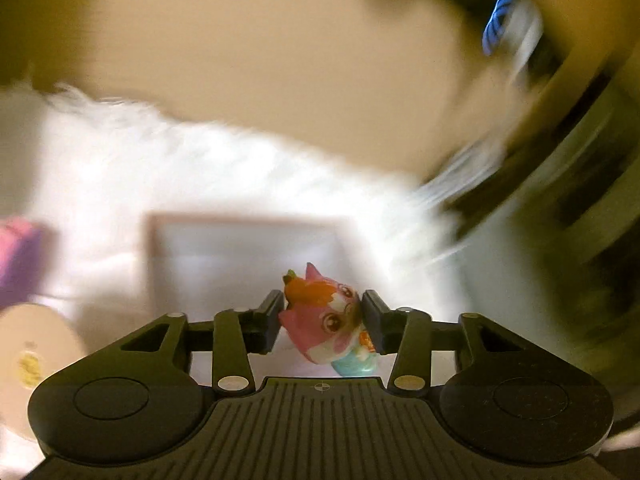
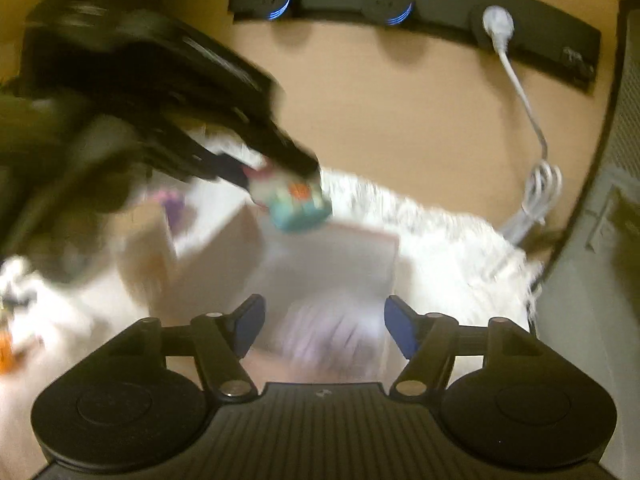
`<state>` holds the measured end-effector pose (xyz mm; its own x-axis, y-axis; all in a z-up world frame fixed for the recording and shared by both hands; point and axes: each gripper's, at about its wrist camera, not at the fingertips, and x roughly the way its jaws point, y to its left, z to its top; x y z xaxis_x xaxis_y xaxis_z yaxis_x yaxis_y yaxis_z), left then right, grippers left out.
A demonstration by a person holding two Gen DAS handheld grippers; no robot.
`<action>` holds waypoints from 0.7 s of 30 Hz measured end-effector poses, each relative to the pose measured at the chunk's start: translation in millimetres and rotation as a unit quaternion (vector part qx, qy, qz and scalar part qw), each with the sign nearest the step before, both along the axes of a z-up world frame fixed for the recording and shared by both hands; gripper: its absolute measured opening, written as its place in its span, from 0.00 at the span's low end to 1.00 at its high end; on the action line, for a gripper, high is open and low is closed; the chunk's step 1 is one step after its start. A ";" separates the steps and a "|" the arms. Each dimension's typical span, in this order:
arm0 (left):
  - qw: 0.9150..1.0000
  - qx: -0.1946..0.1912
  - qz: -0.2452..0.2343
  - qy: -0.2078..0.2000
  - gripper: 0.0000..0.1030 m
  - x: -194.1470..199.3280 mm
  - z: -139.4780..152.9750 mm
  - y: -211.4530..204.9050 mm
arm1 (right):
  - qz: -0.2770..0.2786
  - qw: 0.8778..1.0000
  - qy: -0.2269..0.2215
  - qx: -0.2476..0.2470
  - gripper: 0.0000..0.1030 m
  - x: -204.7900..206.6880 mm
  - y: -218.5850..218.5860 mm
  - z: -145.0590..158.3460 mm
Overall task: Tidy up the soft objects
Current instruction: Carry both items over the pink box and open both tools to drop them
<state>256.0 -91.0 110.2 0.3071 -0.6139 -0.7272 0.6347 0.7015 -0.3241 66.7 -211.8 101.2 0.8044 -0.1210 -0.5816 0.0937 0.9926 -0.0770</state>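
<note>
Left hand-held gripper (image 1: 322, 322) clamped on a small pink-faced toy (image 1: 332, 320), both fingers pressed to its sides, held in the air above an open box (image 1: 244, 240) that sits on a white fringed rug (image 1: 160, 160). Right hand-held gripper (image 2: 324, 330) empty, blue-padded fingers (image 2: 402, 330) well apart, over the same box. Right wrist view, blurred, shows the toy's teal base; a white cable (image 2: 528, 120) lies beyond the rug.

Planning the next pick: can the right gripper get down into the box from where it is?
Probably yes: the right gripper is open and empty above the box, though the left gripper carries the pink toy over its far edge.
</note>
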 end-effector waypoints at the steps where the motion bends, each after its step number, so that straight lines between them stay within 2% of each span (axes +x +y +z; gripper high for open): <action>1: 1.000 0.024 0.005 -0.020 0.45 -3.8 -9.1 -6.0 | 0.008 1.000 0.009 -0.005 0.65 -7.1 -0.5 -8.4; 3: 1.000 0.010 0.021 -0.006 0.45 -4.4 -19.5 -1.3 | 0.018 1.000 0.016 -0.010 0.65 -14.6 3.5 -15.8; 6: 0.997 -0.053 0.052 0.003 0.45 -11.6 -12.2 21.5 | 0.025 1.000 0.017 0.002 0.65 -24.3 1.7 -23.5; 9: 0.994 -0.086 0.066 -0.028 0.45 -30.4 6.7 47.8 | 0.031 0.999 0.016 0.022 0.65 -28.0 1.8 -19.3; 12: 0.988 -0.085 0.104 -0.071 0.45 -52.1 24.4 89.6 | 0.041 0.998 0.011 0.038 0.66 -22.8 3.4 -18.0; 15: 0.976 -0.081 0.175 -0.099 0.45 -68.3 32.7 141.2 | 0.052 0.997 0.014 0.058 0.67 -9.1 10.8 -15.8; 18: 0.955 -0.069 0.263 -0.118 0.45 -82.6 25.9 196.1 | 0.065 0.996 0.014 0.061 0.67 6.4 24.5 -13.0; 21: 0.945 -0.045 0.311 -0.093 0.45 -92.5 6.8 242.2 | 0.076 0.996 0.002 0.052 0.67 14.8 44.7 -8.3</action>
